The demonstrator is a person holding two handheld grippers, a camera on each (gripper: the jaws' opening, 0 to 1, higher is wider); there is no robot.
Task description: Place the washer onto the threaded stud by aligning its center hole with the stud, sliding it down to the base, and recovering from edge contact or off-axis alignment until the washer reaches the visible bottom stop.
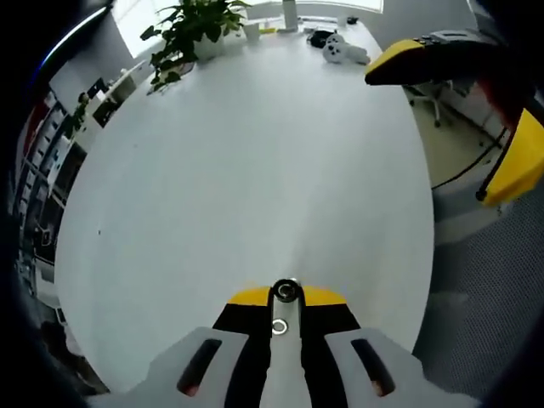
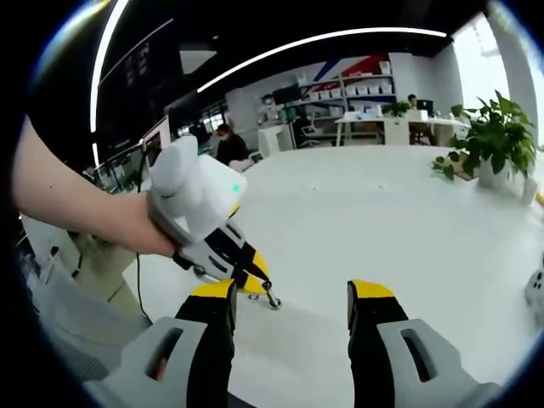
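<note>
left gripper clamping the stud, right gripper hanging apart

in the left gripper view, the left gripper (image 1: 284, 310) is sitting with its yellow-tipped black jaws drawn together on a short metal stud (image 1: 286, 291), which is showing end-on as a dark ring at the jaw tips. a small silvery ring, reading as the washer (image 1: 280, 326), is lying in the narrow gap between the jaws, just below the stud's end; whether it is threaded on the stud or merely lying against it cannot be told, since the shaft is hiding between the jaws. behind spreads a white table (image 1: 255, 170), with a potted plant (image 1: 191, 34) at its far end and a white object (image 1: 344, 49) near it that is too small to identify. yellow and black parts of the right gripper (image 1: 476, 93) are entering at the upper right, cut off by the picture's edge.

in the right gripper view, the right gripper (image 2: 291, 310) is holding its jaws well apart with nothing between them. a person's hand (image 2: 119, 223) is gripping the white body of the left gripper (image 2: 255, 276), whose tips are pinching the stud (image 2: 271, 297) just over the table (image 2: 382, 221); the washer is too small to make out here. a second plant (image 2: 493, 136) is standing on the table at the right, and office shelving and seated people far behind are blurring into the dim background.
</note>
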